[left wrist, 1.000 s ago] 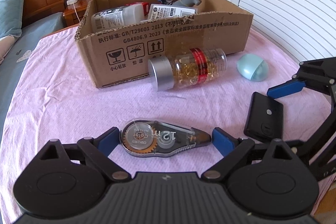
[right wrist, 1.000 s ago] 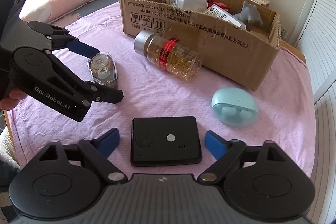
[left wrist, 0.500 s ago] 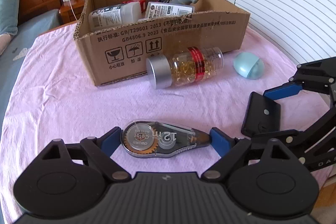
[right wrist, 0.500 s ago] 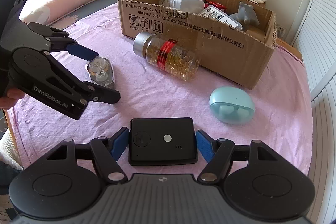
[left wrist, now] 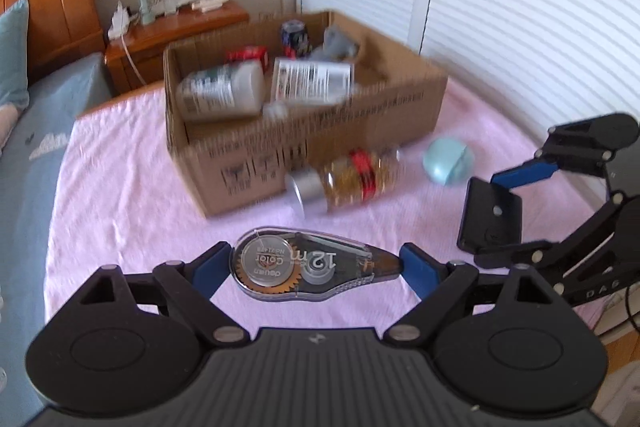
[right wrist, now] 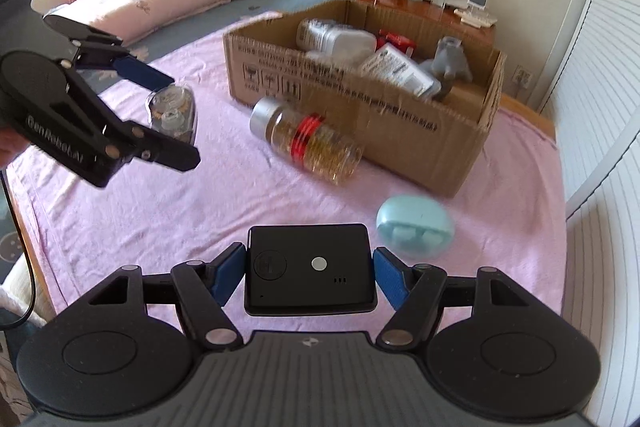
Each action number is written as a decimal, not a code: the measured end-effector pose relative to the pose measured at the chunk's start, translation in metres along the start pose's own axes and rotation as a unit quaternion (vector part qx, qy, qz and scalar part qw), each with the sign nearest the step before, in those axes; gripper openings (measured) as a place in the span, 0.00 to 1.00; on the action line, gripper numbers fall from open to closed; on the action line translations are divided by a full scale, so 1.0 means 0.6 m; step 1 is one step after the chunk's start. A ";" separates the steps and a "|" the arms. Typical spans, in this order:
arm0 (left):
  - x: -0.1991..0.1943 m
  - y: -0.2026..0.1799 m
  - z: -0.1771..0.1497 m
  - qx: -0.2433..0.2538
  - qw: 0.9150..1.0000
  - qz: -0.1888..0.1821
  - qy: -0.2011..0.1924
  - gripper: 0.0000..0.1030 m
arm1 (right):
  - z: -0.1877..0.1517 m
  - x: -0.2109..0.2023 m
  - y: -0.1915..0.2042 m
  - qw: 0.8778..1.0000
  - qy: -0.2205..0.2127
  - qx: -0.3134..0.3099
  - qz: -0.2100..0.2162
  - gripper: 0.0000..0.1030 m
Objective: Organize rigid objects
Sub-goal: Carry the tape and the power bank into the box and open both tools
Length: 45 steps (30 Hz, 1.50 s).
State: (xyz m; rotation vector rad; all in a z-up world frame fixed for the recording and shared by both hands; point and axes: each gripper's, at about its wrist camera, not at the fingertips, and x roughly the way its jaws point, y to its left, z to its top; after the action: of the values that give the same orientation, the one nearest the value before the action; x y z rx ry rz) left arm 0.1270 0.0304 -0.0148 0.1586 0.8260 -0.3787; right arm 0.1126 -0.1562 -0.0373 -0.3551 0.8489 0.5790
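Nearest, left tongs [left wrist: 314,267] pinching a clear teardrop correction tape [left wrist: 310,269], gear wheel and "12m" print visible inside, lifted off the pink cloth [left wrist: 120,195]. Right tongs [right wrist: 310,273] clamped on a flat black device [right wrist: 310,269] with round button and silver dot, likewise raised. Beyond, a capsule bottle [right wrist: 306,141] with silver cap and red band lying on its side against the cardboard box [right wrist: 400,131]; mint earbud case [right wrist: 416,231] just beside. Inside the box, white bottles [left wrist: 222,95] and a grey figure [right wrist: 448,63], all motion-blurred, labels unreadable.
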 end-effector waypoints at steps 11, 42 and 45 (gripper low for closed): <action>0.032 0.036 0.114 0.020 0.998 0.028 -0.048 0.87 | 0.065 -0.030 -0.034 0.998 -0.050 0.002 -0.029 0.72; -0.020 0.022 0.034 -0.070 0.992 0.080 -0.061 0.99 | 0.165 0.026 -0.108 0.995 -0.060 0.049 -0.054 0.72; -0.024 0.018 0.026 -0.074 0.992 0.082 -0.056 0.99 | 0.180 0.043 -0.124 0.995 -0.052 0.066 -0.059 0.72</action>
State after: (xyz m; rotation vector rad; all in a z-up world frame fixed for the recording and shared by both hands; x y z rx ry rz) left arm 0.1333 0.0400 0.0062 0.0648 0.7220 -0.1695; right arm 0.2359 -0.1514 0.0143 -0.2501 0.7565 0.4265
